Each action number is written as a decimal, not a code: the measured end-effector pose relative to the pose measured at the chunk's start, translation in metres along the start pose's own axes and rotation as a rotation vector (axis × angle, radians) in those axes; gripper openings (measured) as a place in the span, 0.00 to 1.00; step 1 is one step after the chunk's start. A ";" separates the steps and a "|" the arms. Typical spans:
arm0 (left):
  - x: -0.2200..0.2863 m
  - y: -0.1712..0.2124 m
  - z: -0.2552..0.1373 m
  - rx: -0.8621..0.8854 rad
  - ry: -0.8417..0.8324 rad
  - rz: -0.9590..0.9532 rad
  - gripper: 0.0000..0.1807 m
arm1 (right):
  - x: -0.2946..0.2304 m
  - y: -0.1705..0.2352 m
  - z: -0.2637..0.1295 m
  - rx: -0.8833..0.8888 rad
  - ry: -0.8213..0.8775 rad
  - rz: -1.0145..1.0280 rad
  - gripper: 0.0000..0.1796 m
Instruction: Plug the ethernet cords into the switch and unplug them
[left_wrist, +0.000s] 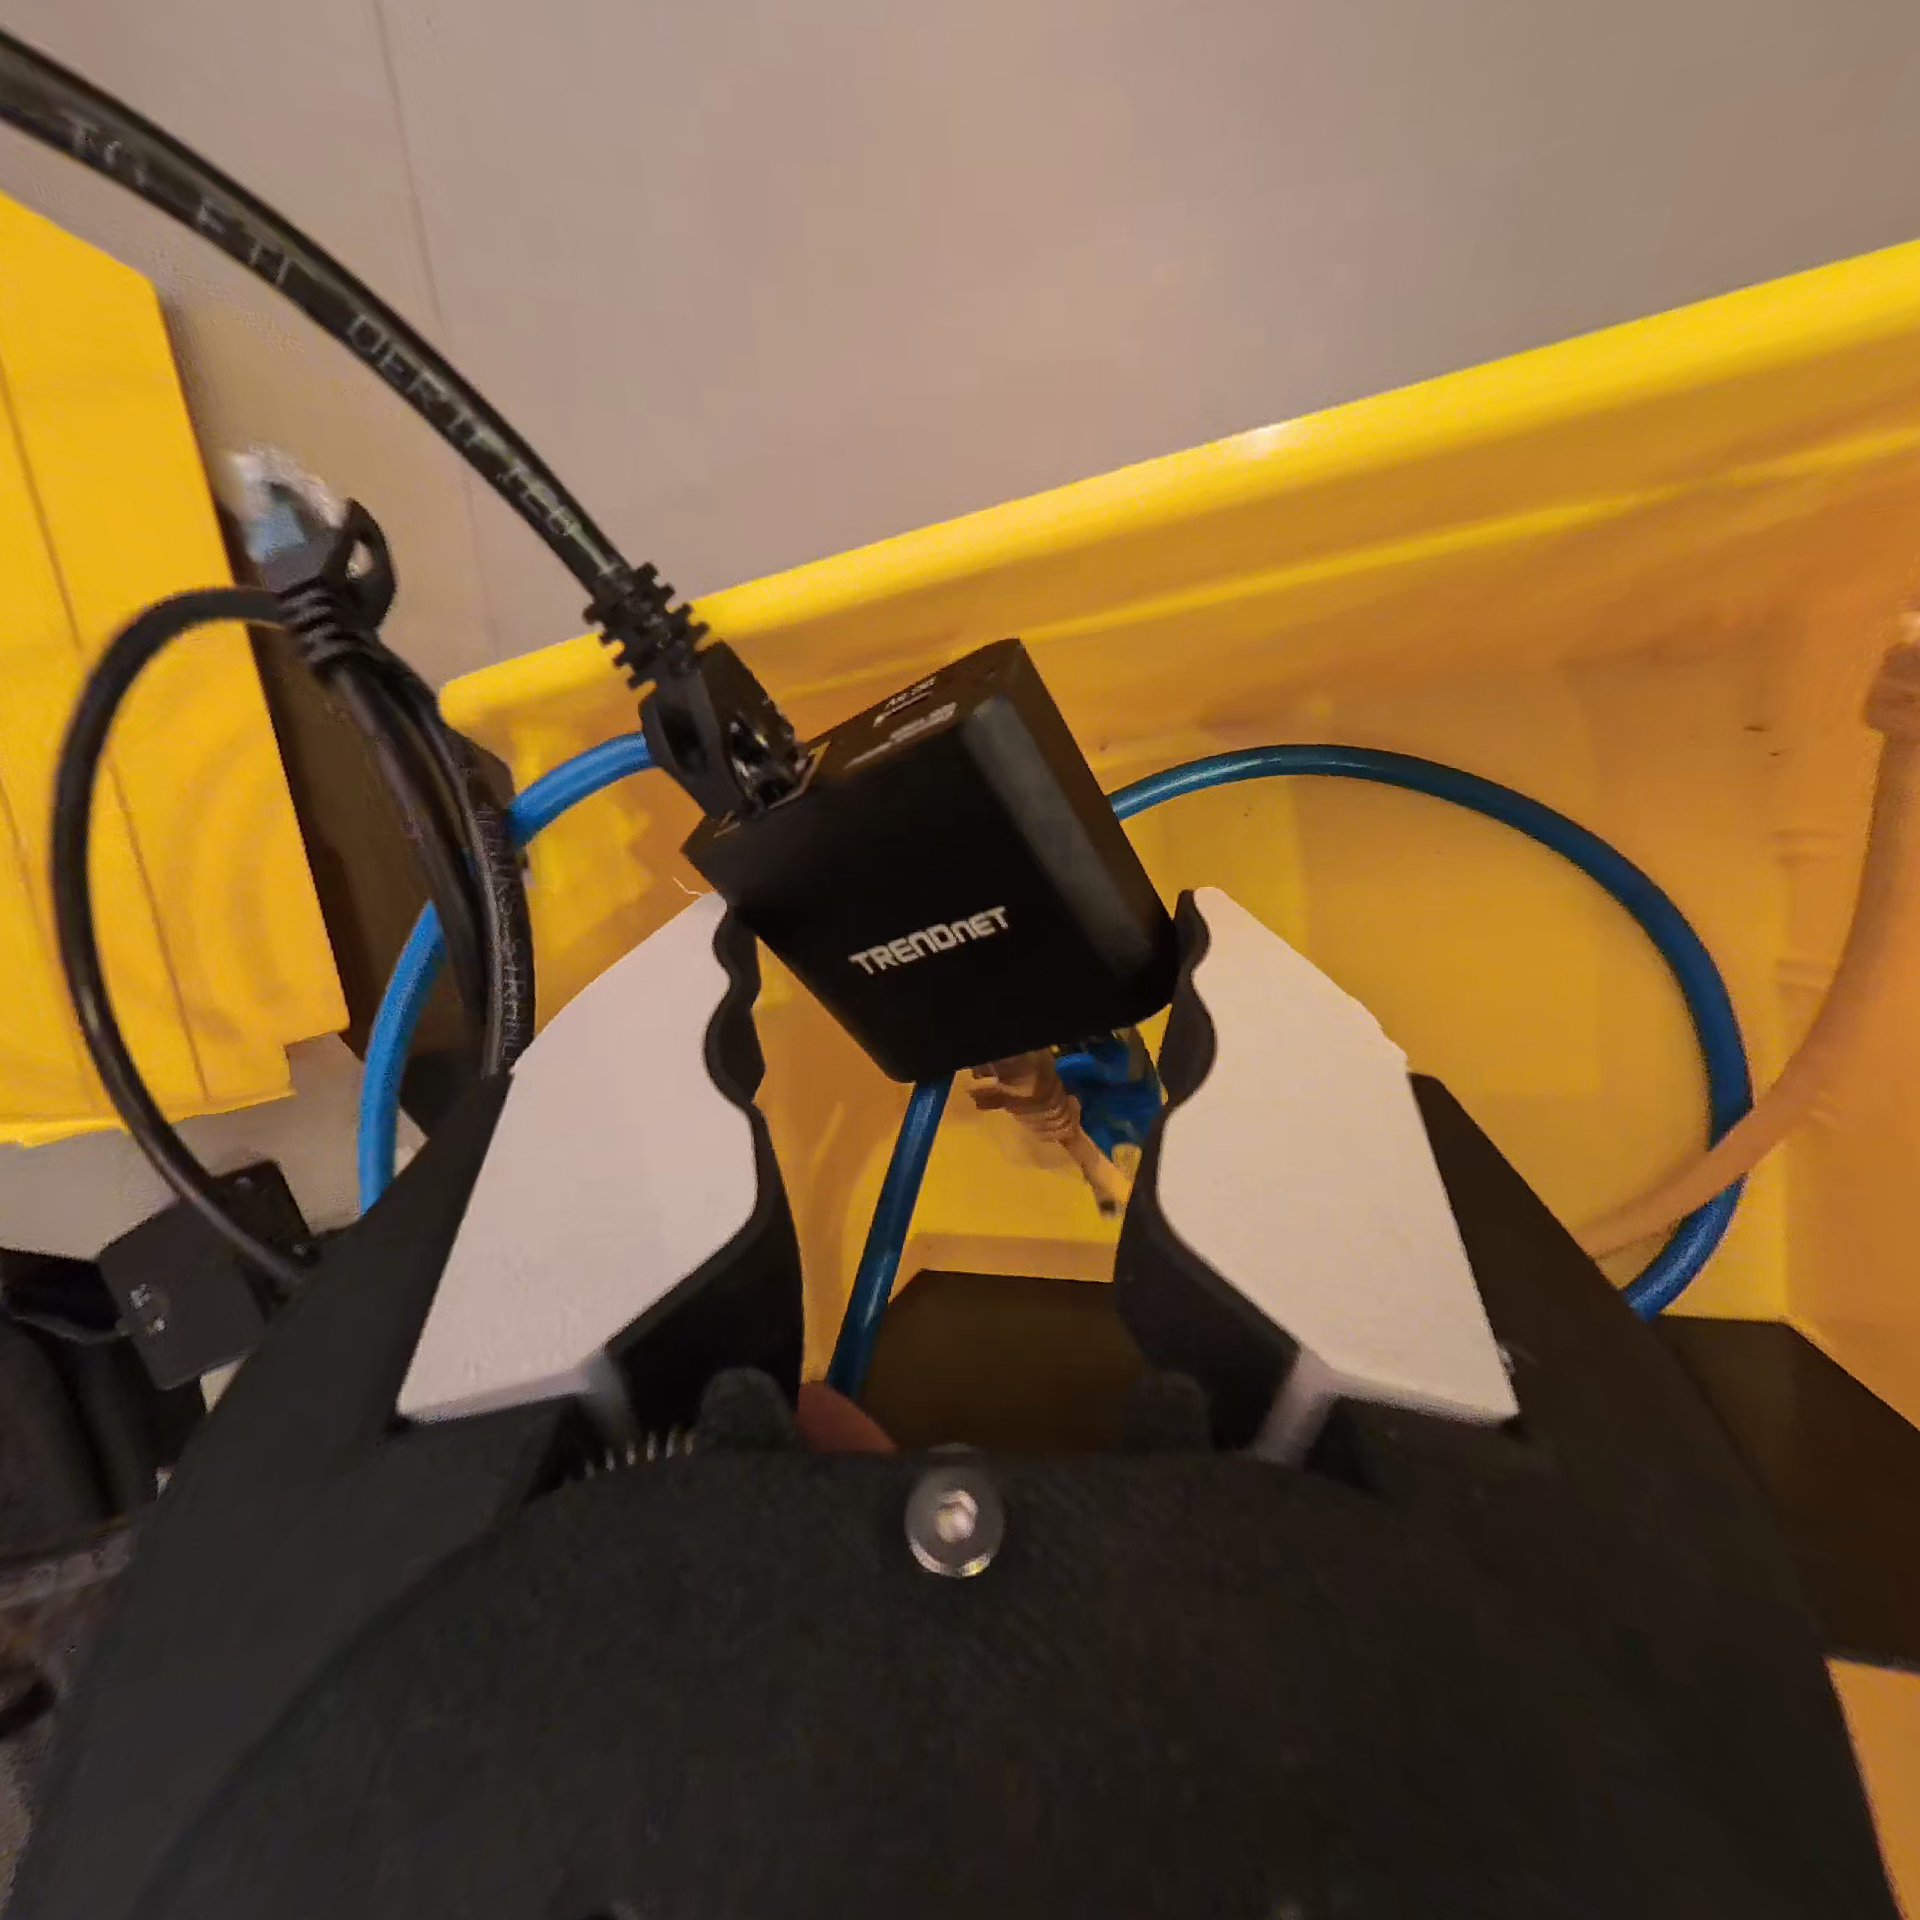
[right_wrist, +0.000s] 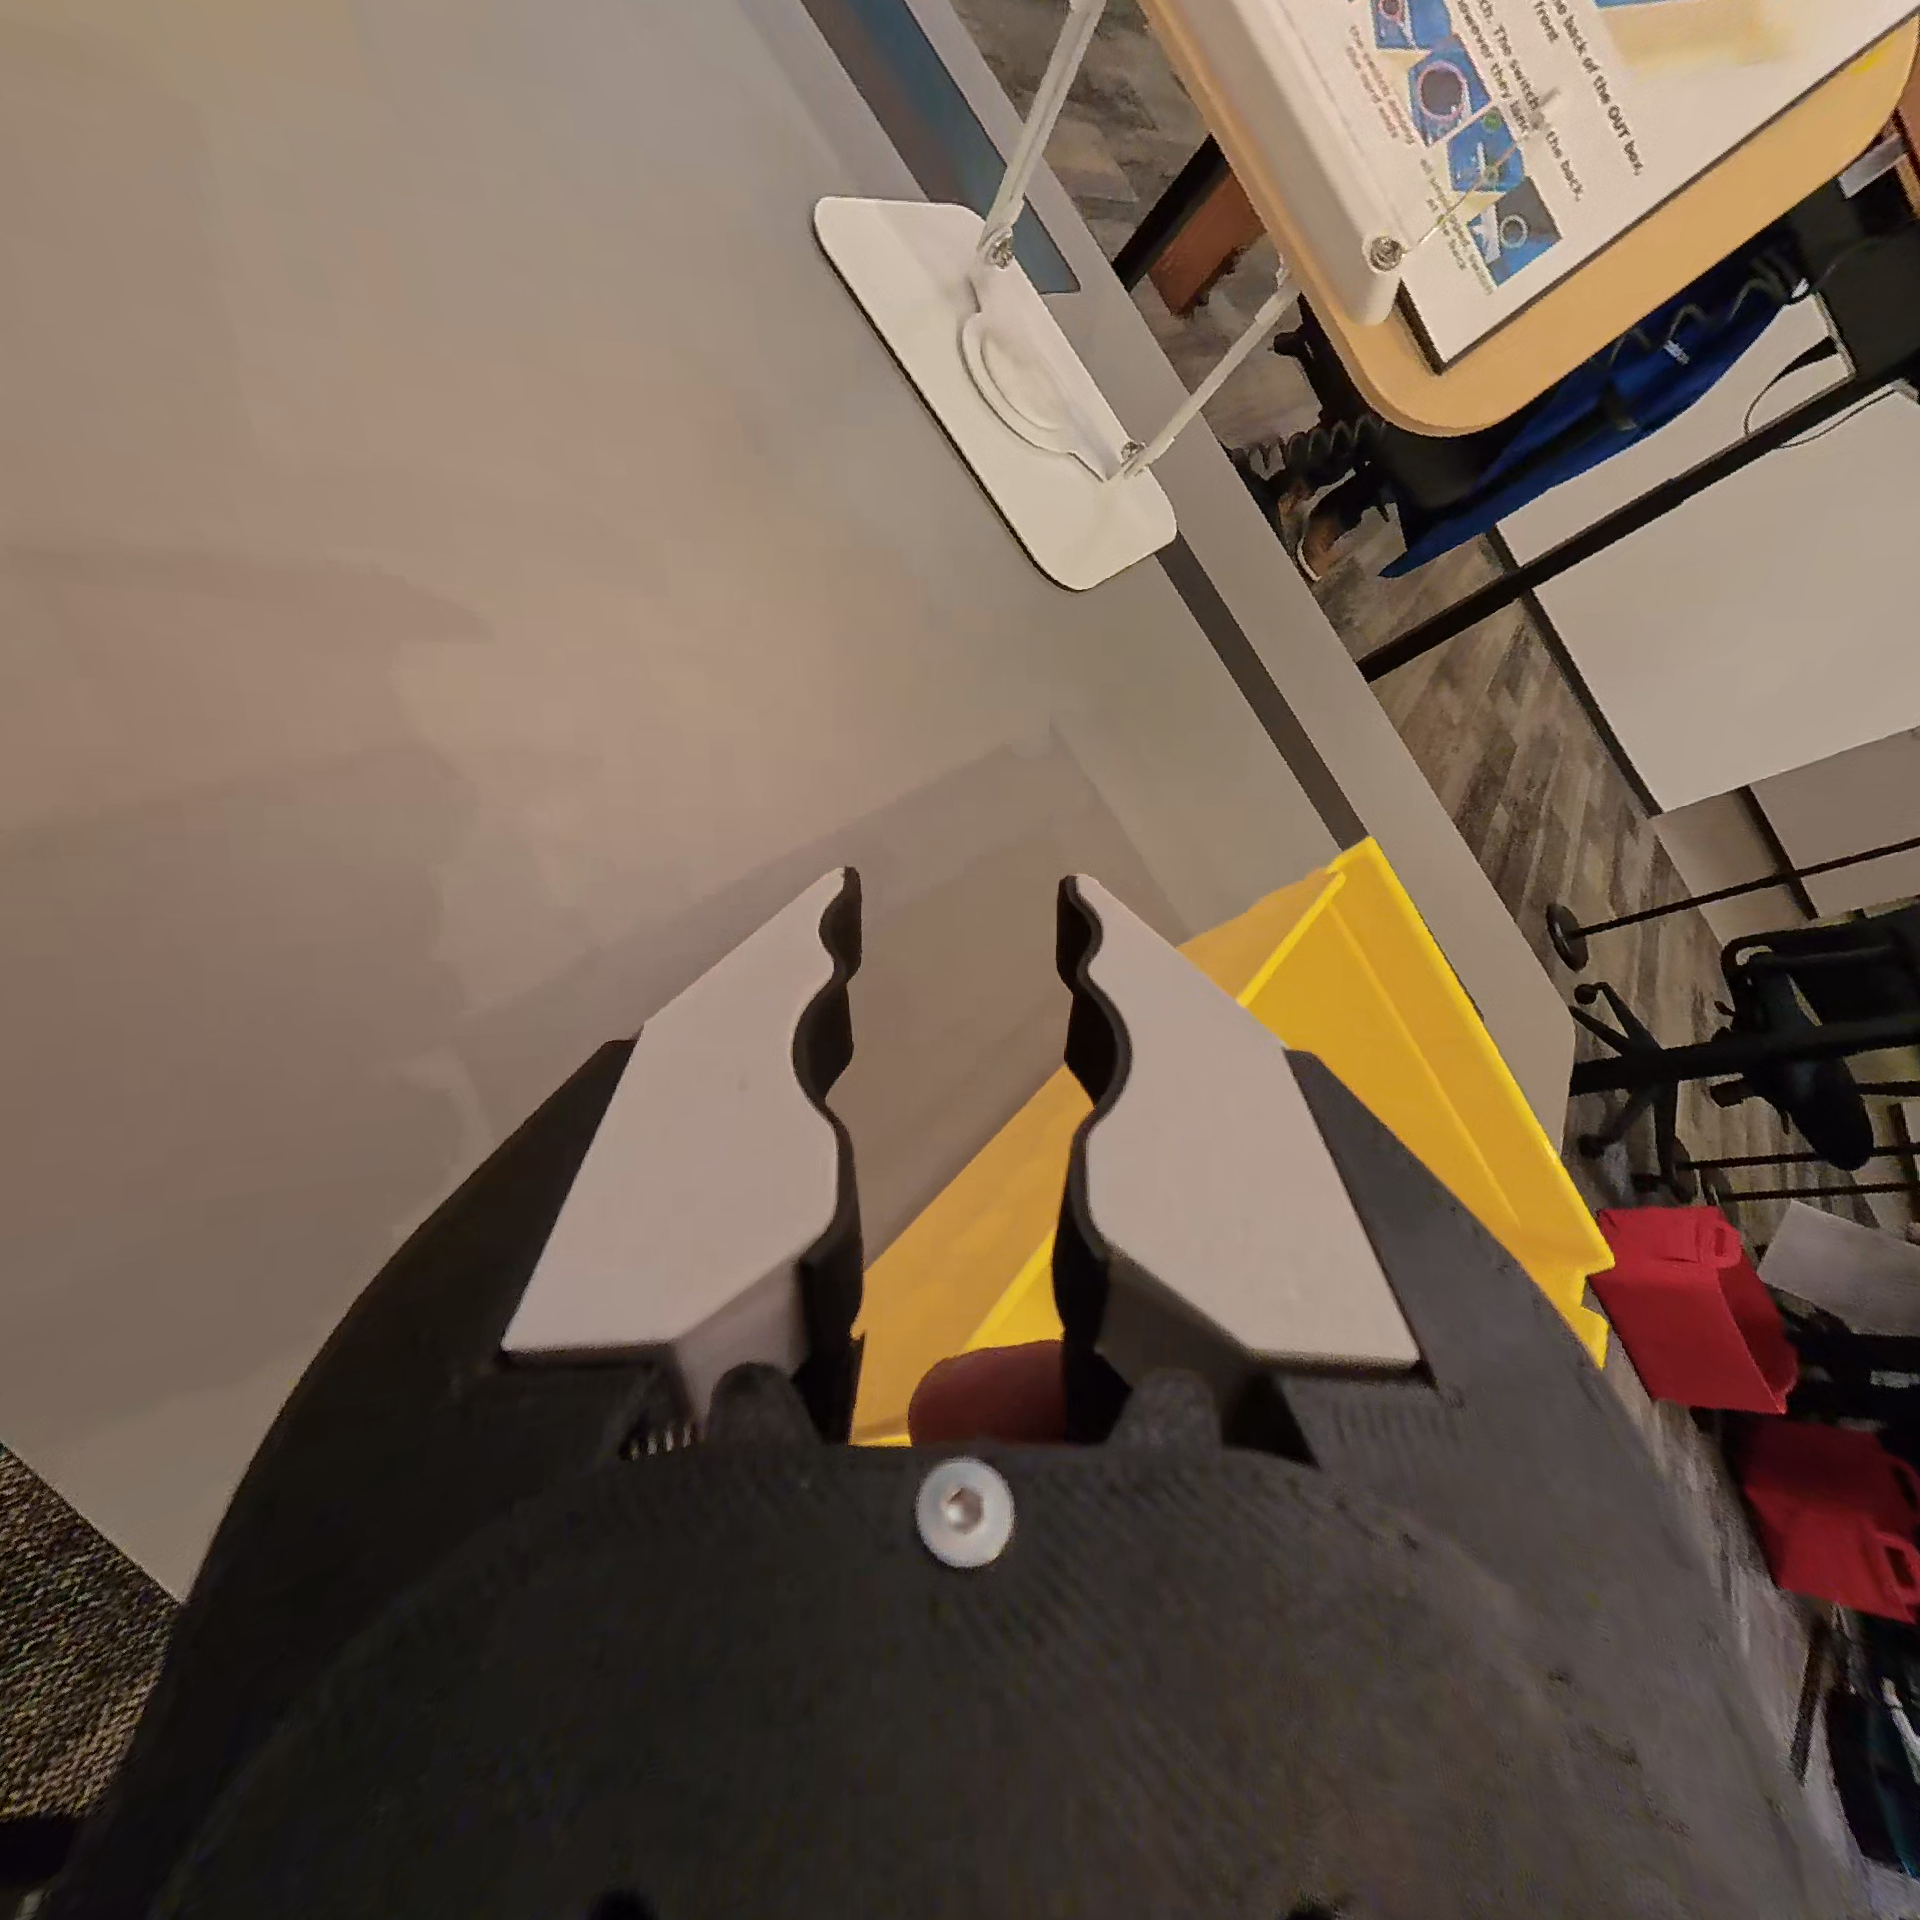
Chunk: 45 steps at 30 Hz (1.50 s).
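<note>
Switch (left_wrist: 940, 868), small black box, pinched at its lower end between the fingertips of the left hand-held gripper (left_wrist: 961, 971), held tilted over a yellow bin (left_wrist: 1455, 582). Black ethernet cord (left_wrist: 395, 343) plugged into its upper end, trailing off toward 10 o'clock. At its lower end, blue cord (left_wrist: 1621, 883) and tan cord (left_wrist: 1049, 1117) plugged in; blue one loops round to 3 o'clock inside the bin. Another black cord (left_wrist: 94, 935) with loose plug hangs at 9 o'clock. Right hand-held gripper (right_wrist: 958, 904) has its jaws parted with nothing between them, above grey bench (right_wrist: 416, 520); white stand base (right_wrist: 997, 384) at 12 o'clock, second yellow bin (right_wrist: 1382, 1091) at 3 o'clock.
</note>
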<state>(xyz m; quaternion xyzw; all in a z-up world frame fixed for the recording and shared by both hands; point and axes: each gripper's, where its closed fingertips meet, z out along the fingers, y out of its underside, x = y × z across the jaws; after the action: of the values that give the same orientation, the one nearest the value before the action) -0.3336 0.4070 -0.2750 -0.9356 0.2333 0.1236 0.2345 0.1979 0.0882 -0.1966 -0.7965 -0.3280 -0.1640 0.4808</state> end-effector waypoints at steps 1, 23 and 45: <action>0.000 -0.003 -0.004 0.032 -0.002 0.012 0.41 | -0.001 -0.001 0.000 0.002 -0.001 -0.003 0.20; -0.035 -0.094 -0.232 0.510 -0.212 0.244 0.39 | -0.004 -0.022 -0.002 0.050 -0.014 -0.036 0.19; 0.182 -0.173 -0.418 0.887 0.018 0.760 0.39 | 0.019 -0.030 -0.031 0.120 0.038 0.011 0.19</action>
<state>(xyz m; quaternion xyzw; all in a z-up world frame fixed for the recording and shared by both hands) -0.0404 0.2657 0.0879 -0.5997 0.5838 0.0817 0.5412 0.1935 0.0780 -0.1513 -0.7648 -0.3238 -0.1564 0.5345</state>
